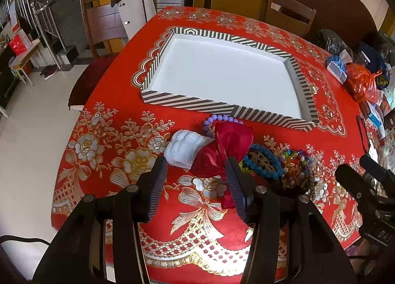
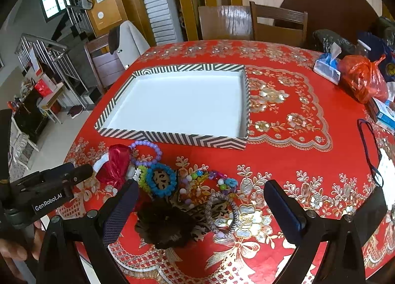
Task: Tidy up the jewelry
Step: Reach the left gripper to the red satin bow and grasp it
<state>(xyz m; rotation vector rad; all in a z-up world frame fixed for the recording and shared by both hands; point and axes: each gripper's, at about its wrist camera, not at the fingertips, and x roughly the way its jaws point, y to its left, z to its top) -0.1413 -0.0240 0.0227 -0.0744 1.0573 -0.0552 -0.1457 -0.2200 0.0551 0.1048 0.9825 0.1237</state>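
Observation:
A striped tray (image 1: 187, 102) (image 2: 172, 137) with a bare white floor sits mid-table. Jewelry is piled in front of it: a purple bead bracelet (image 1: 219, 118) (image 2: 148, 145), a red ribbon bow (image 1: 232, 140) (image 2: 116, 163), a white fluffy scrunchie (image 1: 182, 148), a blue bead bracelet (image 1: 261, 163) (image 2: 161, 180), mixed coloured beads (image 2: 197, 177), a dark flower clip (image 2: 163, 224) and a grey beaded bracelet (image 2: 221, 212). My left gripper (image 1: 197, 168) (image 2: 81, 172) is open, tilted down over the bow's lower loop, pads apart from it. My right gripper (image 2: 201, 185) (image 1: 358, 172) stands wide open above the pile.
A tissue pack (image 2: 325, 69), an orange plastic bag (image 2: 363, 81) and boxes crowd the table's right side. A dark cord (image 2: 367, 145) lies near the right edge. Chairs stand at the far side and left. The table's left edge drops to the floor. A hand (image 2: 14, 252) holds the left gripper.

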